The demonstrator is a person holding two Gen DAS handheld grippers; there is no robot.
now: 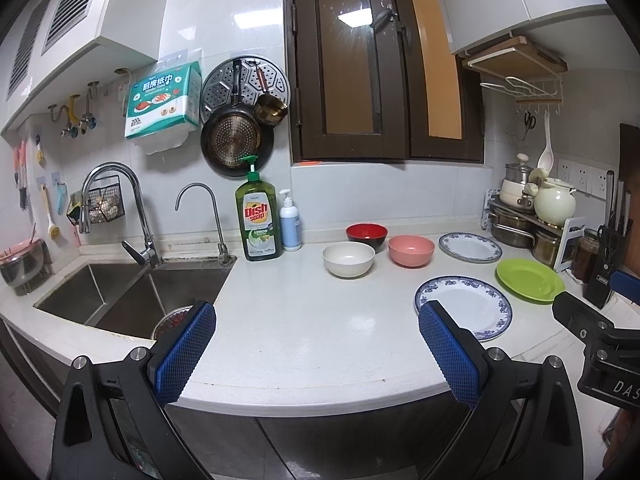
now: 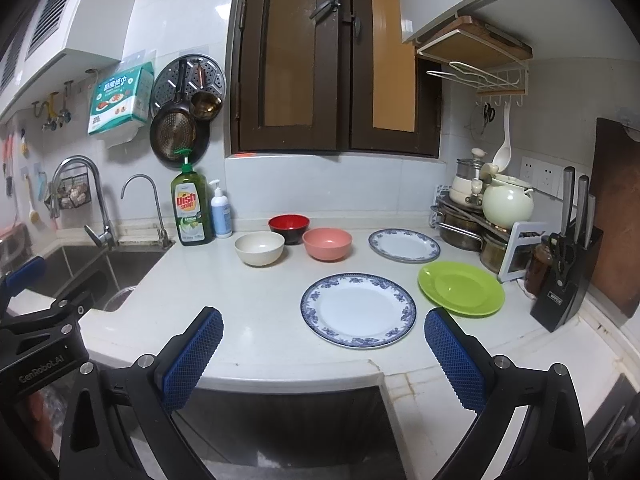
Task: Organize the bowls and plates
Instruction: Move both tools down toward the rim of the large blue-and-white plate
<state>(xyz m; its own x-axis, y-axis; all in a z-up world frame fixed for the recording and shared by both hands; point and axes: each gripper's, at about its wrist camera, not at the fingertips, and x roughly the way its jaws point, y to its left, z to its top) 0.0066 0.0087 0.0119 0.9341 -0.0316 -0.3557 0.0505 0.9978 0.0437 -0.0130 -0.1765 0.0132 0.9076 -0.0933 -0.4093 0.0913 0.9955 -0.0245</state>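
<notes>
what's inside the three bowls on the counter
The white bowl and pink bowl look empty. The red bowl shows only a red interior; its bottom is hidden behind the near rim.

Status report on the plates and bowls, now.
Left gripper open, right gripper open, both empty. Three bowls and three plates sit separately on the counter, none stacked. Nothing in the way.

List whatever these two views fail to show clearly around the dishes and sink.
- Left wrist view: the near blue-rimmed white plate is partly covered by the left hand-held gripper finger.
- Both views: the steel sink basin's contents are cut off by its counter edge and a finger.
- Right wrist view: the brown glass jar is half hidden behind the black knife block.
</notes>
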